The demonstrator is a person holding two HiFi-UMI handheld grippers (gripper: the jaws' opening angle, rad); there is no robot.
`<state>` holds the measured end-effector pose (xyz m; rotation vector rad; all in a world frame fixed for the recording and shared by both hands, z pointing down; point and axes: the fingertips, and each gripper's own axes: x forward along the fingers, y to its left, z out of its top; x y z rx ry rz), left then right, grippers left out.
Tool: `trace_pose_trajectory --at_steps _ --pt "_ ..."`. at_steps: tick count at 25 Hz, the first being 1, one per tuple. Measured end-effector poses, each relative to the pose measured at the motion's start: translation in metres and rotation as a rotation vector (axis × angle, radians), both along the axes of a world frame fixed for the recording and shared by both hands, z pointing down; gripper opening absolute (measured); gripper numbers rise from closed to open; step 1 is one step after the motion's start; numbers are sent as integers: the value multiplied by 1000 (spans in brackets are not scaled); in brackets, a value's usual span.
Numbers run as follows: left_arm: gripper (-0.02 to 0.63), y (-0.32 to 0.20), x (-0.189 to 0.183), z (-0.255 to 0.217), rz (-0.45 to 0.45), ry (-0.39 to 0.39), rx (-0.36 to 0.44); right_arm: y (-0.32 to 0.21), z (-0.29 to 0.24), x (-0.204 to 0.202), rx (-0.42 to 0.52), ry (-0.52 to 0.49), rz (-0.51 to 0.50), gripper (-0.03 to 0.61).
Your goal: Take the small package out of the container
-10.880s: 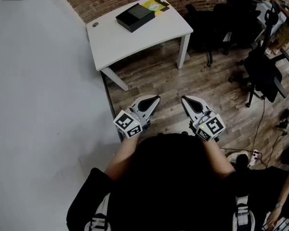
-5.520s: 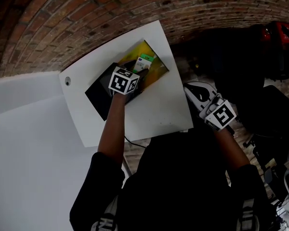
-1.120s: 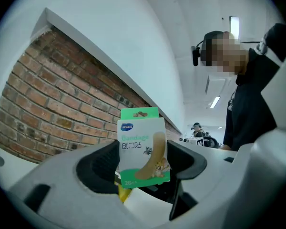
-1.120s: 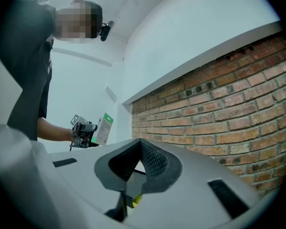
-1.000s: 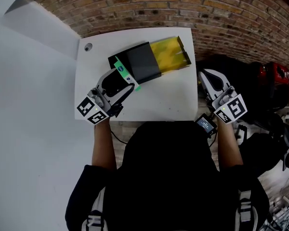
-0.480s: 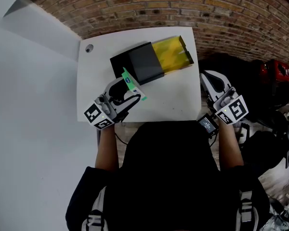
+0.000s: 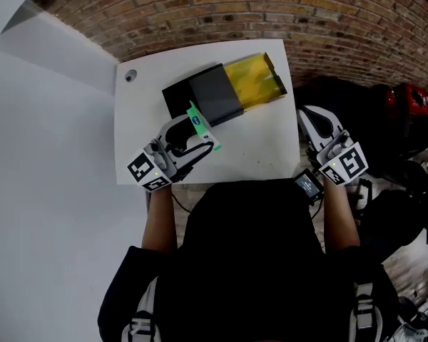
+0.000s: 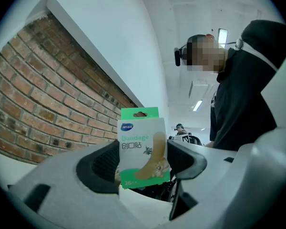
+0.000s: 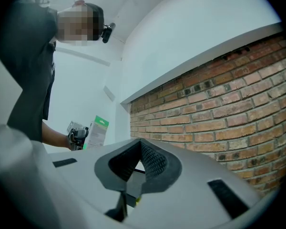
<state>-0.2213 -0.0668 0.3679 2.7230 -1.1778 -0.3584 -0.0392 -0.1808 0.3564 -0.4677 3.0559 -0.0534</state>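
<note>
My left gripper (image 7: 202, 130) is shut on a small green and white bandage package (image 7: 202, 126), held over the white table (image 7: 250, 152) just in front of the container. In the left gripper view the package (image 8: 142, 147) stands upright between the two pads of that gripper (image 8: 143, 162). The container is a black box (image 7: 200, 95) with a yellow part (image 7: 255, 80) sticking out toward the brick wall. My right gripper (image 7: 308, 112) hovers off the table's right edge, shut and holding nothing. From the right gripper view (image 9: 140, 142) the package (image 9: 98, 130) shows far off to the left.
A brick wall (image 7: 328, 20) runs behind the table and a white wall (image 7: 50, 155) lies to its left. A round cable hole (image 7: 130, 76) sits at the table's far left corner. A small screen device (image 7: 308, 184) hangs by my right wrist.
The left gripper has drawn the package out of the yellow part and back toward the table's front edge. In the last half second it shifted slightly. The right gripper has barely moved.
</note>
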Motion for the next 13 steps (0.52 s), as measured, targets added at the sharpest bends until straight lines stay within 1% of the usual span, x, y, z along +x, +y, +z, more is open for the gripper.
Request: trace_pose_trajectory --at_steps 5,9,13 --pt "322 -1 4 4 16 -34 -9 1 1 -5 -9 -4 -5 3" --pt "322 -5 5 7 28 -11 -5 1 -2 -9 9 -6 -11 3" --pt "322 -8 10 13 42 -34 -9 1 2 -9 11 -1 -10 2"
